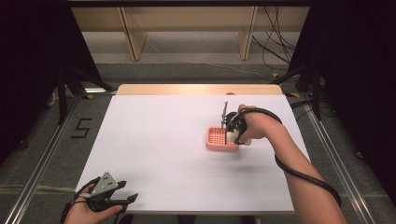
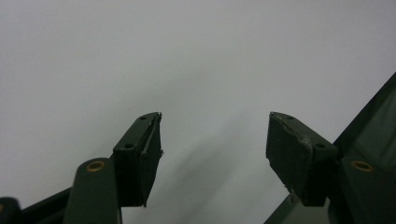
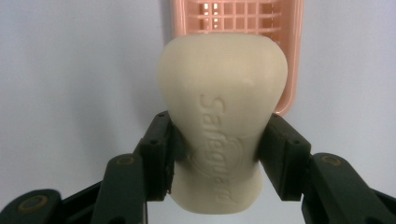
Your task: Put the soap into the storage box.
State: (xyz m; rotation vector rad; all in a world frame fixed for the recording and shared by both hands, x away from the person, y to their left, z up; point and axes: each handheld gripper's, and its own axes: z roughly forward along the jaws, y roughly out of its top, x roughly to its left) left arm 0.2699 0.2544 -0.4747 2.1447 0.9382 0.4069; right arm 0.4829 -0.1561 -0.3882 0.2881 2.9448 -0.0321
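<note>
Right forearm entered from the lower right and reached diagonally toward mid-table, its cable looped along the sleeve. The right gripper (image 1: 232, 133) pointed down and away from the person, its jaws closed partway with the pads (image 3: 161, 154) pressing both sides of a held object. The left gripper (image 1: 122, 192) rested low at the near left corner in the left hand (image 1: 86, 210), jaws spread wide apart, nothing between them.

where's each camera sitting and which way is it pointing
High view: above the person's side, looking forward and down on the white table; both forearms and the left gripper show.
Left gripper view: on the left gripper, facing bare table, jaws open.
Right gripper view: on the right gripper, facing the soap bar it grips over the pink basket.
Shared: the high view also shows the pink basket.
</note>
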